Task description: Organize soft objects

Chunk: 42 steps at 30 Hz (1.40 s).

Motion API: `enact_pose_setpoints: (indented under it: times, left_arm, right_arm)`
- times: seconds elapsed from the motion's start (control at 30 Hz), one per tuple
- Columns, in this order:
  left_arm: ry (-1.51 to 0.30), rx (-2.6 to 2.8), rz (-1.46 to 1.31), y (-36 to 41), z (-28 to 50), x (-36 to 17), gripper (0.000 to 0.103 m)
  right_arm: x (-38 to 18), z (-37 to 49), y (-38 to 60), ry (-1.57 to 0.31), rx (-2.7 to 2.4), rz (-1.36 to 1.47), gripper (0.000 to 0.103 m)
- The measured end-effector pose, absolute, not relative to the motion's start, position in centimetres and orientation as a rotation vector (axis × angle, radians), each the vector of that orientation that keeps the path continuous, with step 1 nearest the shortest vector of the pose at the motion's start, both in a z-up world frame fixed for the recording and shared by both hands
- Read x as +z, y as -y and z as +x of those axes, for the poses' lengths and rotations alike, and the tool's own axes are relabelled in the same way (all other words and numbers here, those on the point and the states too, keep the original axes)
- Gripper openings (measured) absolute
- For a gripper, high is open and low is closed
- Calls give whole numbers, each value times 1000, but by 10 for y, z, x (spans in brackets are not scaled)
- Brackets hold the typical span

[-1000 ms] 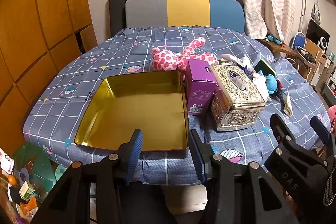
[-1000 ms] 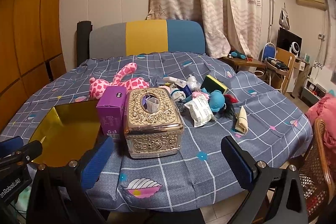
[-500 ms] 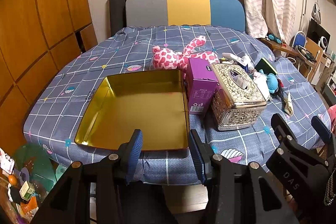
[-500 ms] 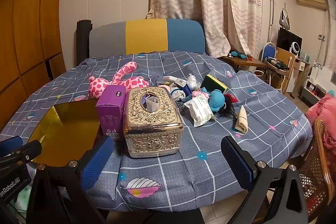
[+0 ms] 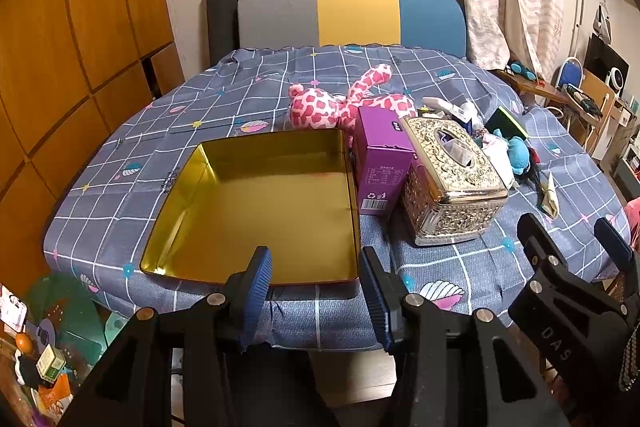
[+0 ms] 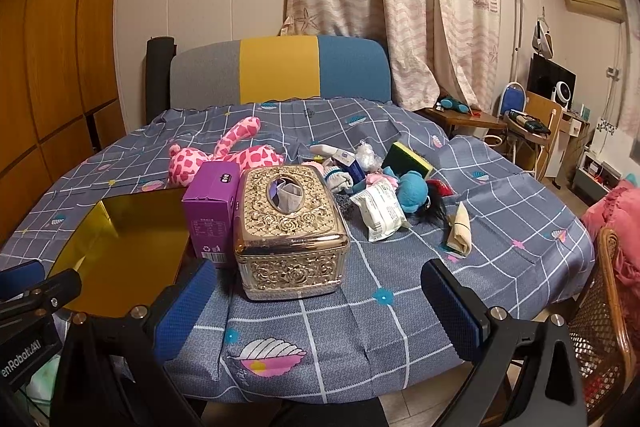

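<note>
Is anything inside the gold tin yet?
No, the gold tin shows only its bare shiny floor, while the pink plush lies behind it on the tablecloth.

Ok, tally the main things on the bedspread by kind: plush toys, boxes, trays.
Plush toys: 2, the pink spotted plush and the blue plush.
Boxes: 2, the purple box and the ornate tissue box.
Trays: 1, the gold tray.
Total: 5.

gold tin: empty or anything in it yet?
Empty. The gold tin shows only bare shiny floor and walls in the left wrist view; the pink plush lies behind it on the cloth.
</note>
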<state>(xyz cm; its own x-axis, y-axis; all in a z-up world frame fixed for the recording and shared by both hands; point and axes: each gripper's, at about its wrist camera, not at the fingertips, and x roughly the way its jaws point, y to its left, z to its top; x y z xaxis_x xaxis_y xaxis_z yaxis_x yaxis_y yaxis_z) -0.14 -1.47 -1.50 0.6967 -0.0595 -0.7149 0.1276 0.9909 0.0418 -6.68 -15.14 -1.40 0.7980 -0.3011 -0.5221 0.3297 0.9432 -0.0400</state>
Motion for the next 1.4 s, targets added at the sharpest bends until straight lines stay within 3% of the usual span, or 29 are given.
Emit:
enact_pose_setpoints:
  times: [0.6,0.77,0.93,1.23,1.4]
  left_arm:
    - [-837,-122,79,13,7,-26,45]
    - [-858,-254,-40,4,15,-37,45]
    - [-862,-316,43,26,21,-46,45]
    - [-994,-573,-72,51,41,-57,45]
    - [-1015,-616,-48,76,46,-56,45]
  right_arm:
    - [-7,-58,170,-500,-357,-24,103]
    - [-31,-37,225,-657,-319,132,103]
    - [-58,-26,292,-781,-395,279,103]
    - [-86,2,417,-713,-512,467,103]
    - [-104,41,460,-757,-522,511,82]
